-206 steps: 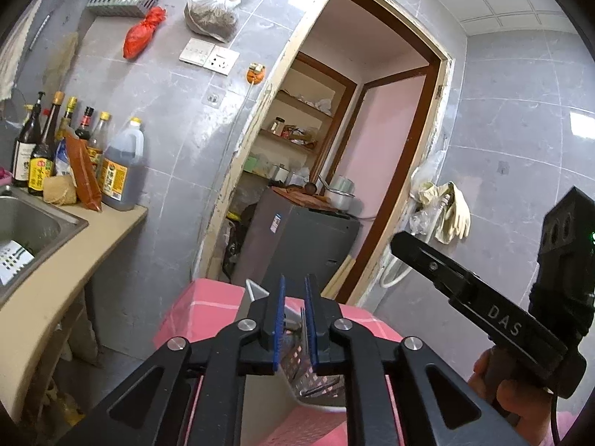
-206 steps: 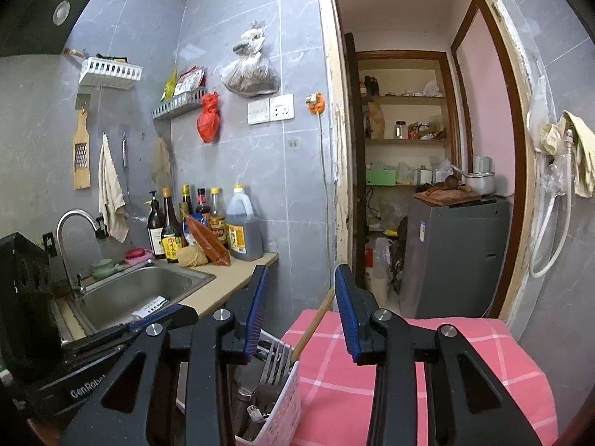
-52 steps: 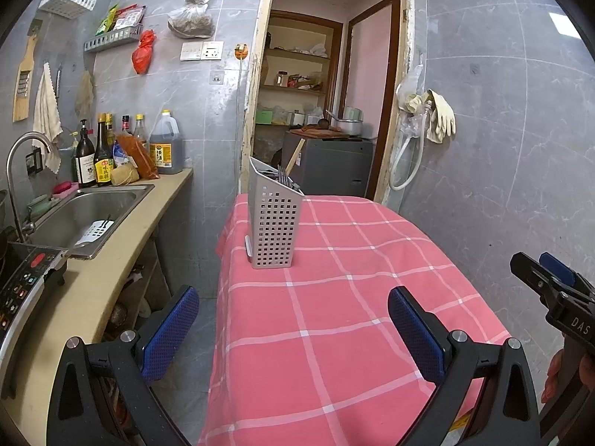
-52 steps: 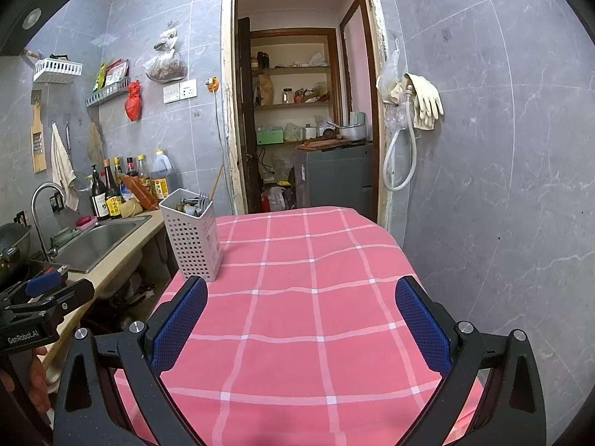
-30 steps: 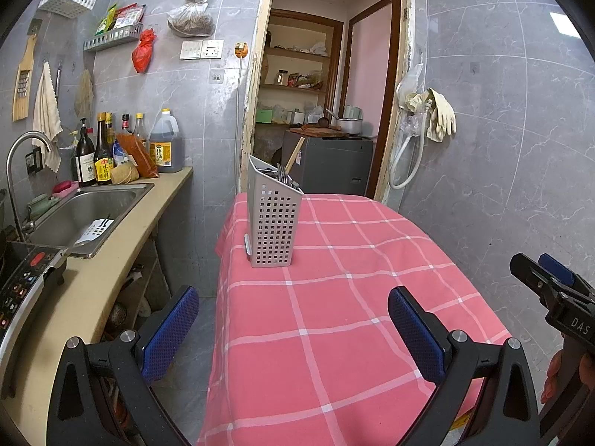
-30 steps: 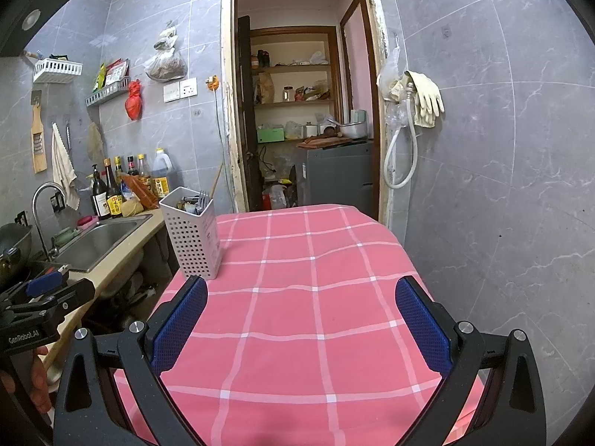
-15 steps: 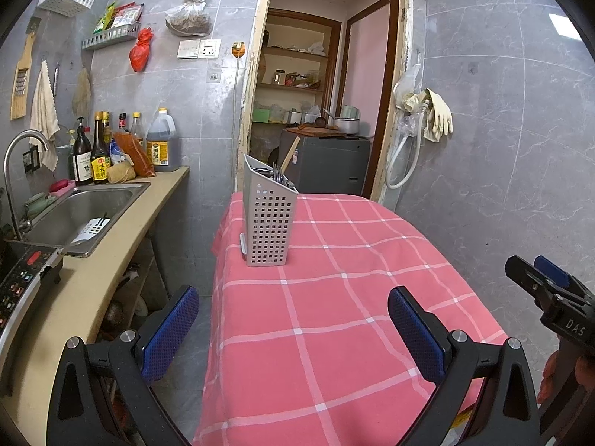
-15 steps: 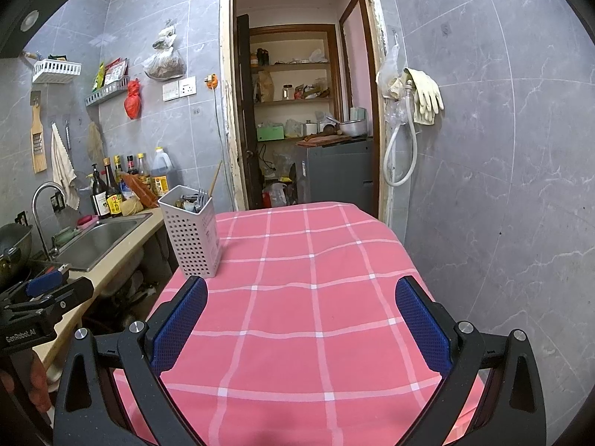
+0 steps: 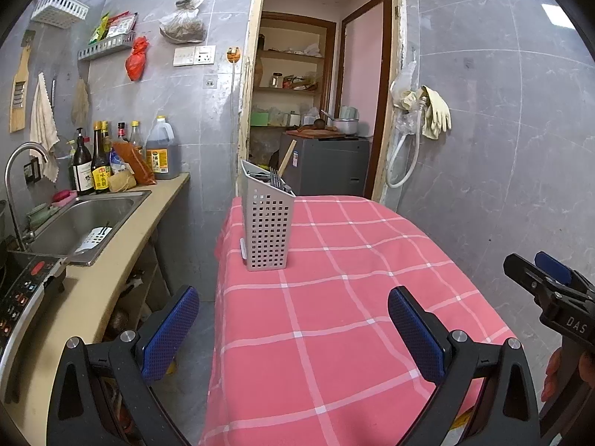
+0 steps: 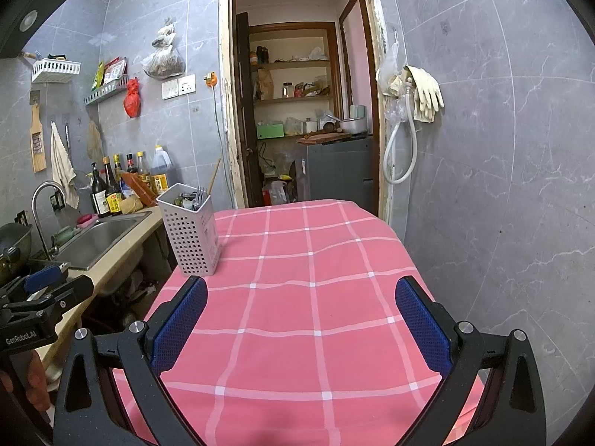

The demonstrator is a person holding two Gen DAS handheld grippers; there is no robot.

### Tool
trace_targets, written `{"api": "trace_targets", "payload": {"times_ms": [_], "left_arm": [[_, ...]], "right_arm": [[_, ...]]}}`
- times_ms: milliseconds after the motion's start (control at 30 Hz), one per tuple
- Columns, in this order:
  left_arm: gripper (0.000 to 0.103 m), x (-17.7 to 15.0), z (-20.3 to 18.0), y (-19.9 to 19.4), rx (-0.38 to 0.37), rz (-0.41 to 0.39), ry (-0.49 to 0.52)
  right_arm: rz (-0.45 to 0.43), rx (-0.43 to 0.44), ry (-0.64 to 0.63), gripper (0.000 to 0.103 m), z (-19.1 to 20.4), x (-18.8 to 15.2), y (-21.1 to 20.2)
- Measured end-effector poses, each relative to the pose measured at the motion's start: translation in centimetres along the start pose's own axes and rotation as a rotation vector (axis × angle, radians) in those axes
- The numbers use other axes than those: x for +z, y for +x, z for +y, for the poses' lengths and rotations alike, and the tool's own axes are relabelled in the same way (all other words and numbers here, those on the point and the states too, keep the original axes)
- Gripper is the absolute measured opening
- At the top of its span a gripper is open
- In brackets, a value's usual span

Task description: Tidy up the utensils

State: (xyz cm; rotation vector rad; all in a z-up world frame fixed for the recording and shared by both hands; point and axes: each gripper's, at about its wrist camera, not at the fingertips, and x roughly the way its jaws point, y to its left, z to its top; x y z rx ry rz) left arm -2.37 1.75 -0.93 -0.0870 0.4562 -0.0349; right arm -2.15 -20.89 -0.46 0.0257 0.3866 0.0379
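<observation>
A grey perforated utensil holder point(image 9: 267, 230) point(image 10: 190, 236) stands upright near the far left edge of the pink checked tablecloth point(image 9: 334, 297) point(image 10: 308, 297). Forks point(image 9: 276, 180) point(image 10: 199, 195) and a wooden stick point(image 10: 213, 178) poke out of its top. My left gripper point(image 9: 293, 329) is open and empty, held back above the table's near end. My right gripper point(image 10: 301, 325) is also wide open with nothing between its blue pads. Each gripper shows at the edge of the other's view, held in a hand.
A counter with a steel sink point(image 9: 85, 223), tap and several bottles point(image 9: 93, 165) runs along the left, with a stove panel point(image 9: 22, 293) at its near end. An open doorway point(image 9: 316, 111) with shelves and a grey cabinet lies behind the table. Gloves point(image 9: 433, 113) hang on the right wall.
About seven seconds ago both grippers were at the holder, the left shut and the right half open; both have since pulled back and opened wide. In the last second little has moved.
</observation>
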Motion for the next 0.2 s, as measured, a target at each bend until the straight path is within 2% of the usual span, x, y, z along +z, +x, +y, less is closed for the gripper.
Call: {"api": "trace_targets", "payload": {"times_ms": [200], "left_arm": [[0.102,0.04,0.05,0.07,0.0,0.002,0.001]], "right_arm": [[0.004,0.001,0.002,0.099,0.27,-0.64,-0.14]]}}
